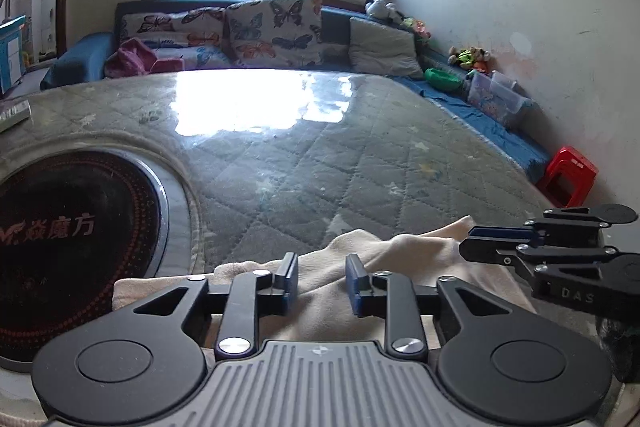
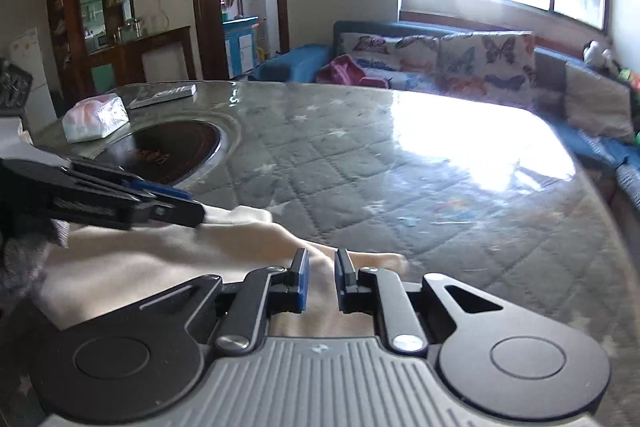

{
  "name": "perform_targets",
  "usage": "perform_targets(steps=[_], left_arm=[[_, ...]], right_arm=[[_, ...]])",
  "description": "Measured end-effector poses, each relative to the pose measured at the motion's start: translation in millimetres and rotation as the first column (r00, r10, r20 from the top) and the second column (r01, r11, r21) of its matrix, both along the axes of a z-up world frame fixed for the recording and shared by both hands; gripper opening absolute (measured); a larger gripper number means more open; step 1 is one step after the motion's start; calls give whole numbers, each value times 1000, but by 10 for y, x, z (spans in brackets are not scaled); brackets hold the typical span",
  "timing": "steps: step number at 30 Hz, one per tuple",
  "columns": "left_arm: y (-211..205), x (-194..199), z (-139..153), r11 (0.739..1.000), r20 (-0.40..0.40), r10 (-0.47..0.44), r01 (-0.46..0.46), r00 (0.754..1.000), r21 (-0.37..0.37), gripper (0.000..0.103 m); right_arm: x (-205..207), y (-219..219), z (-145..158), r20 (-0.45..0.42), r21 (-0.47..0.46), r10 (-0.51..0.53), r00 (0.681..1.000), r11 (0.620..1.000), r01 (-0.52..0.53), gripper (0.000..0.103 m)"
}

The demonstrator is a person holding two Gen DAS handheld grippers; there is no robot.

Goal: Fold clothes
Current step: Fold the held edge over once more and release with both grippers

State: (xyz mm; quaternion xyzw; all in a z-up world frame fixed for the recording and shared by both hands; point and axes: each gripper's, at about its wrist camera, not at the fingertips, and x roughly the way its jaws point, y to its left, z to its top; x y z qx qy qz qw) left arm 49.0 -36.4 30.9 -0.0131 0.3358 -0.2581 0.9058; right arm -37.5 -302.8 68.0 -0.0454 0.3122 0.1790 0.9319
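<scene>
A cream garment lies crumpled at the near edge of the table, and both grippers hover over it. My left gripper stands open; its blue pads are apart over the fabric and grip nothing. Off to the right, seen side-on, my right gripper is above the garment's right part. In the right wrist view my right gripper has a narrow gap between its pads, with the cream garment lying under them, not pinched. My left gripper reaches in from the left over the cloth.
The table has a glossy sheet over a grey quilted cover. A round black cooktop is set into it at left. A tissue pack and a remote lie beyond. A sofa and a red stool stand behind.
</scene>
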Motion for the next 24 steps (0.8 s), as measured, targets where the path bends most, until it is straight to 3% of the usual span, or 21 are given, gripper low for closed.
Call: perform_targets(steps=[5, 10, 14, 19, 24], left_arm=[[-114, -318, 64, 996, 34, -89, 89, 995, -12, 30], [-308, -591, -49, 988, 52, -147, 145, 988, 46, 30], [-371, -684, -130, 985, 55, -163, 159, 985, 68, 30], [-347, -715, -202, 985, 62, -157, 153, 986, 76, 30], [-340, -724, -224, 986, 65, -155, 150, 986, 77, 30]], right_arm=[[-213, -107, 58, 5, -40, -11, 1000, 999, 11, 13], [-475, -8, 59, 37, -80, 39, 999, 996, -36, 13], [-589, 136, -12, 55, -104, 96, 994, 991, -90, 13], [-666, 174, -187, 71, -184, 100, 993, 979, -85, 19], [-656, 177, -55, 110, -175, 74, 991, 983, -54, 19]])
